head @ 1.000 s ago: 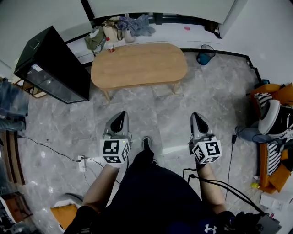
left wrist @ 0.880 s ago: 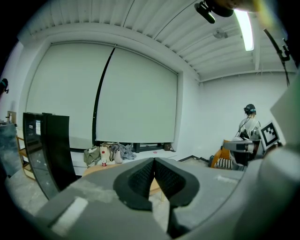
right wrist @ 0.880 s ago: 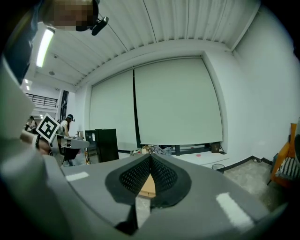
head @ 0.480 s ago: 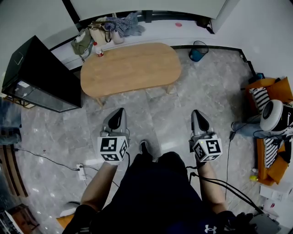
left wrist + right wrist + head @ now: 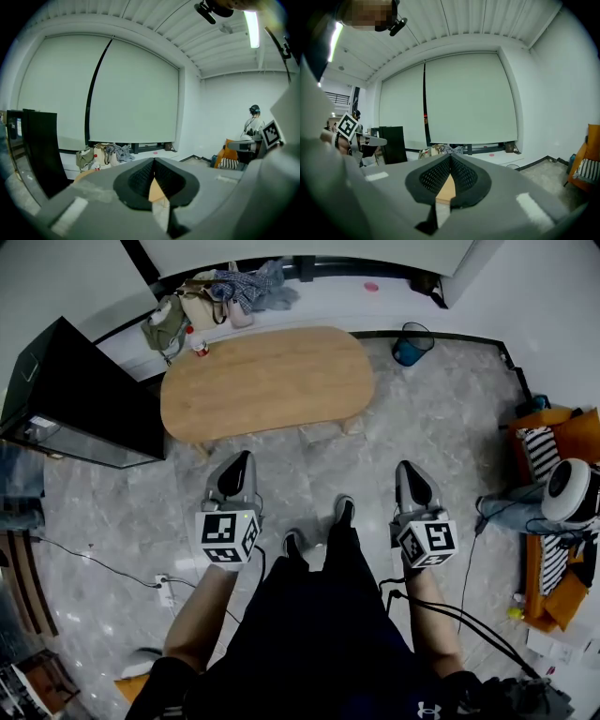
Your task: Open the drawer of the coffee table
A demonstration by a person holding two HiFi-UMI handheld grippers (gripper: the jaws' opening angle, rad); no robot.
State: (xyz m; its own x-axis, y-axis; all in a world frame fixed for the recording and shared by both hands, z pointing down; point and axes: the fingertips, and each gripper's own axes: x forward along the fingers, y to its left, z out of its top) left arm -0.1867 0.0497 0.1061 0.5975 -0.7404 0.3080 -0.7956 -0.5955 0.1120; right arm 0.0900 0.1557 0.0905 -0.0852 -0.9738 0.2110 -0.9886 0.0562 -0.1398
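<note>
Obs.: oval wooden bench [image 5: 267, 381] (the coffee table of the task) lies ahead on the grey stone floor. Its drawer is not visible from above, so which side of the bench carries it cannot be told. Black cabinet [image 5: 80, 390] stands just left of the bench, and a blue bin [image 5: 410, 345] sits off its far right end.

Left claw [image 5: 236, 467] and right claw [image 5: 411, 474] are both on the near side of the bench, clear of its near long edge and touching nothing. Each claw is closed with pads meeting and nothing between them. Both point toward the bench.

Step in hand (judged): approach, not yet at the drawer.

To do it well:
- Drop low enough to see under the bench top and find the drawer front before committing.
- Spread one claw before it reaches the pull, not at contact.
- Grip the pull squarely and draw straight out from the bench, level, with no twist.
- Rest the other claw on the bench top if the bench starts to slide.
</note>
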